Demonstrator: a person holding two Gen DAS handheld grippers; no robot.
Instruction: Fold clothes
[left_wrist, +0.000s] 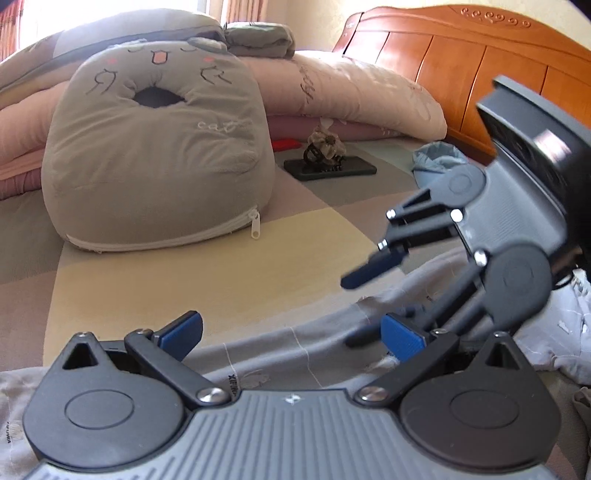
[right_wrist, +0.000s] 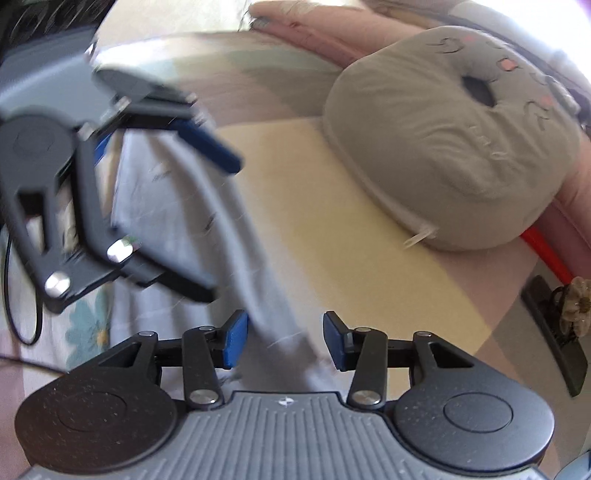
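Daylight floods in, blown out at the top corners; right wrist view motion-blurred, perhaps slightly defocused; fisheye-curved edges.

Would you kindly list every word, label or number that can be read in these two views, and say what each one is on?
"cat" in pale stitched script on the grey cat-face cushion.
Small dark print on the grey garment by the left gripper: too small to read.
Dark script on the pink quilt: not legible.
Print at the left edge of the cloth near the left gripper's body: too small to read.
The right wrist view is too blurred for any text.
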